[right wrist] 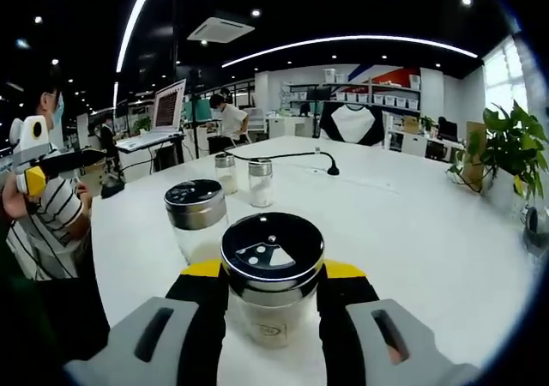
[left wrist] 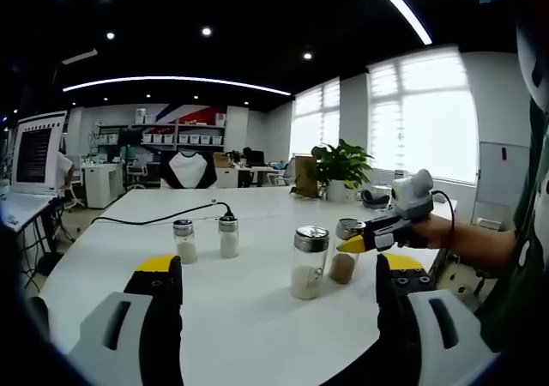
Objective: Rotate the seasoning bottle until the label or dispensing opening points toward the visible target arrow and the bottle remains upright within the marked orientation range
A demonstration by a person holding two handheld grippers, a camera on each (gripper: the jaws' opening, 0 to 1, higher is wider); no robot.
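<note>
Right hand-held gripper (right wrist: pixel 273 296) clamps seasoning bottle (right wrist: pixel 272 274) at 6 o'clock, upright on white tabletop (right wrist: pixel 412 223). Left hand-held gripper (left wrist: pixel 279 287) wide, empty. No target arrow seen. Advice: twist slowly about vertical axis, watch lid opening (right wrist: pixel 268 253), avoid neighbouring shaker (right wrist: pixel 196 217).

The seasoning bottle (right wrist: pixel 272 274) looks like clear glass under a shiny metal lid. The table (right wrist: pixel 412 223) is smooth, matt white; the right gripper (right wrist: pixel 273 310) looks like matt plastic
</note>
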